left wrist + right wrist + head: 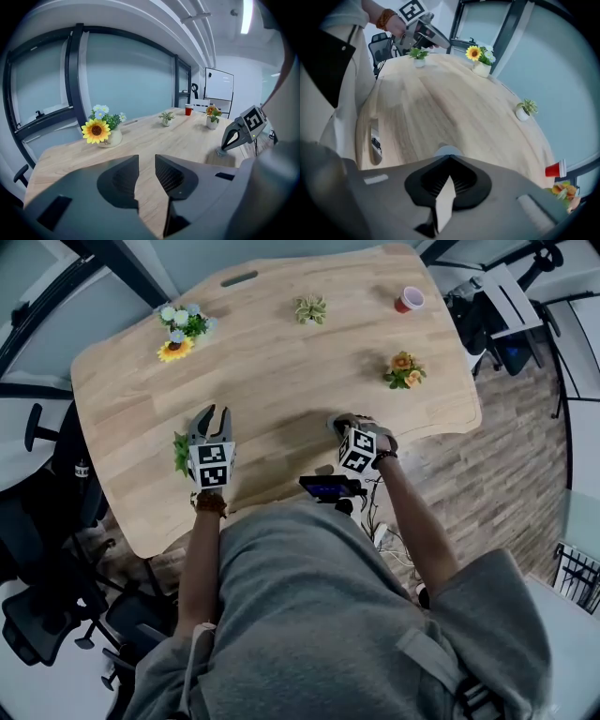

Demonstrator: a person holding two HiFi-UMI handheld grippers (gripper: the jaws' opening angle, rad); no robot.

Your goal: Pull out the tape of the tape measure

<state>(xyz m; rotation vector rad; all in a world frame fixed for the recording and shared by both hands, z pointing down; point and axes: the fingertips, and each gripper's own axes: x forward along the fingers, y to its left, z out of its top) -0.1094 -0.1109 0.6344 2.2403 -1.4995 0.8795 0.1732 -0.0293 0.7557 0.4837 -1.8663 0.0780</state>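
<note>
Right gripper view: the right gripper (449, 158) is squeezed tight, with its two jaws pressed together low in the middle of the frame. Just past the tips sits the tape measure (447, 151), a small round pale thing on the wooden table (454, 108). The tips come right down to it, but I cannot tell if they pinch a bit of it. In the head view this gripper is a little right of the middle, pointing down near the table's close edge.

The left gripper (212, 416) is left of the middle, well apart from the tape measure. In the left gripper view its jaws stand apart, with only bare wood between them. A little green plant (180, 452) is just beside it. Farther up the table are a sunflower pot (178, 336), a leafy plant (310, 308), an orange flower pot (404, 369) and, at the upper right, a red cup (410, 299).
</note>
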